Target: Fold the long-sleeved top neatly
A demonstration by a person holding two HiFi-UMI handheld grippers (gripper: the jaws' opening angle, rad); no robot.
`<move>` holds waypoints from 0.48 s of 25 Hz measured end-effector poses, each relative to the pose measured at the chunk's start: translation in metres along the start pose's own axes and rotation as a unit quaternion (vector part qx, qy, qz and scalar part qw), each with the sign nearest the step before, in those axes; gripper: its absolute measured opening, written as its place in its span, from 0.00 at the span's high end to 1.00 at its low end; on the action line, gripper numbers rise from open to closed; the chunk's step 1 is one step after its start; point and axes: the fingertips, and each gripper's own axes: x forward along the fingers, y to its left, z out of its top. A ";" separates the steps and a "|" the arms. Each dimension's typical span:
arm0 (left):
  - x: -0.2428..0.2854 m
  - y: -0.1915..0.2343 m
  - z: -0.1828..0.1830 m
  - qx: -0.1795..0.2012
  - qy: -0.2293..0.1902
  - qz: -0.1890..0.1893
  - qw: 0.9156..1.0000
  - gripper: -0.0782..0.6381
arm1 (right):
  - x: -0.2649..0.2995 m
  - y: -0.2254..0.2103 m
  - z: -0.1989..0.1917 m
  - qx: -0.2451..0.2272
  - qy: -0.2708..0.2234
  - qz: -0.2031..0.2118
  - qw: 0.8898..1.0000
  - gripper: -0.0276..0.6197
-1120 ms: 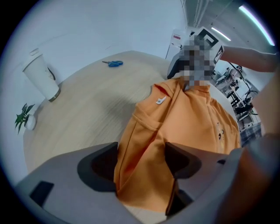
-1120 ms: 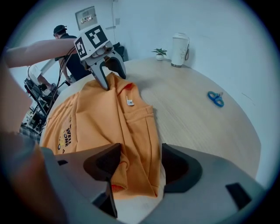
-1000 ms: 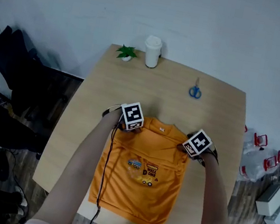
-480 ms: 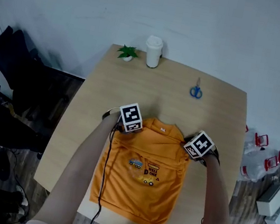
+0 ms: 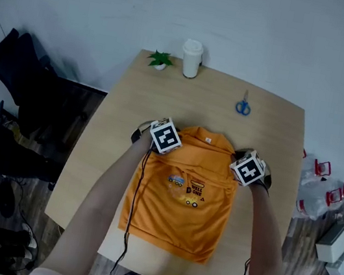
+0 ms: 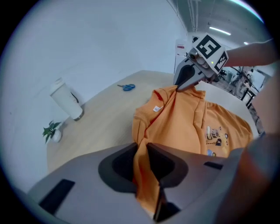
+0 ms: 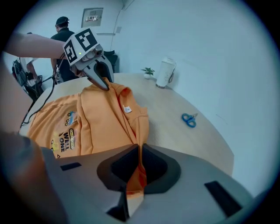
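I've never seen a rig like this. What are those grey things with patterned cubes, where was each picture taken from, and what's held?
No robot here: a person holds a two-jaw gripper in each hand; the patterned cubes belong to them. One picture comes from a camera on the person's head, looking down at the wooden table. The other two come from cameras on the grippers. On the table lie an orange top, blue scissors, a white cup and a small plant. The left gripper and right gripper have just been closing their jaws; each now pinches the top's collar end.
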 end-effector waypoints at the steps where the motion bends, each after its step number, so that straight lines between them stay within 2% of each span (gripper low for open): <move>1: -0.004 0.001 0.003 0.006 -0.005 0.013 1.000 0.79 | -0.002 -0.001 0.002 -0.004 -0.008 -0.007 1.000 0.90; 7: -0.039 -0.010 0.004 0.015 -0.055 0.066 0.996 0.78 | -0.038 0.012 0.017 -0.007 -0.077 -0.023 0.997 0.90; 12: -0.076 -0.035 0.003 0.057 -0.084 0.093 0.990 0.78 | -0.071 0.033 0.020 -0.039 -0.119 -0.040 0.991 0.90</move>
